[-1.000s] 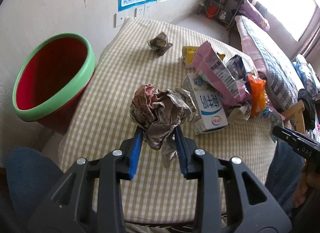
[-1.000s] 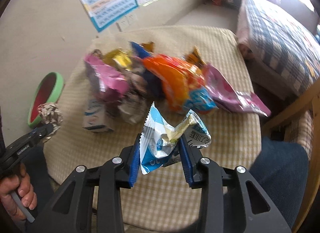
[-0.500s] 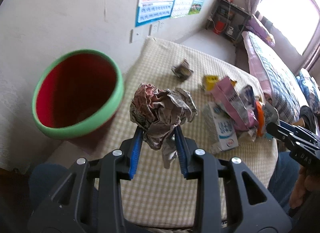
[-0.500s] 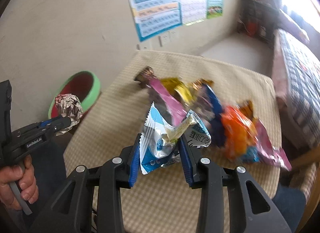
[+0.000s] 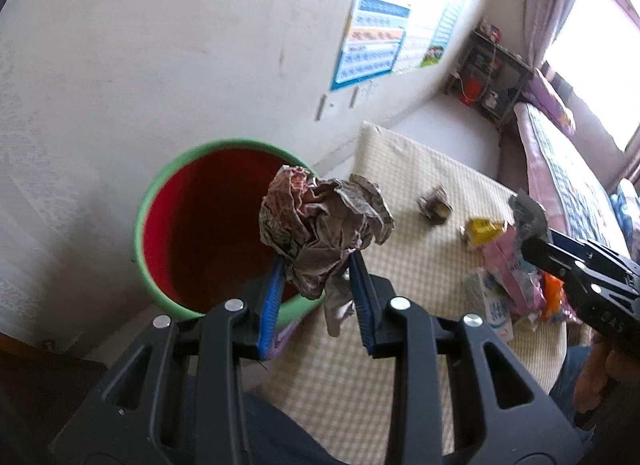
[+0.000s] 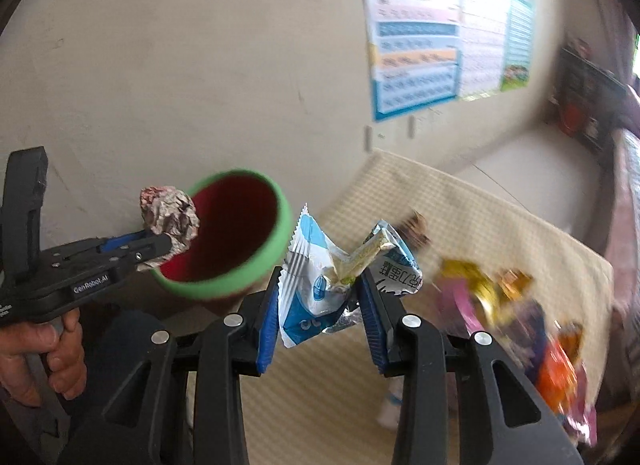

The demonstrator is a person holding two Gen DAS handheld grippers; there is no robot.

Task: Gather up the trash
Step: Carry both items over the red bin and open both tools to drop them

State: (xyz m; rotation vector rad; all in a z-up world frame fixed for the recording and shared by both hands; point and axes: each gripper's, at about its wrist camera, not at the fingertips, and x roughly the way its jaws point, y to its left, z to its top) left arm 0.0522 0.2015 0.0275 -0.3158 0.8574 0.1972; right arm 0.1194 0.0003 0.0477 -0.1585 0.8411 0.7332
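Crumpled paper [image 5: 320, 225] is clamped in left gripper [image 5: 318, 293], wrapper [image 6: 320, 285] in right gripper [image 6: 320, 305]; bin [image 5: 168, 233] lies ahead of jaws; early release risks rim miss.

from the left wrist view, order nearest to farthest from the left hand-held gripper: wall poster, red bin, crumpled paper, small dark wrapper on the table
1. crumpled paper: clamped in the left hand-held gripper.
2. red bin: just behind the paper, to the left.
3. small dark wrapper: lying alone on the checked table, to the right.
4. wall poster: high on the wall, beyond the table.
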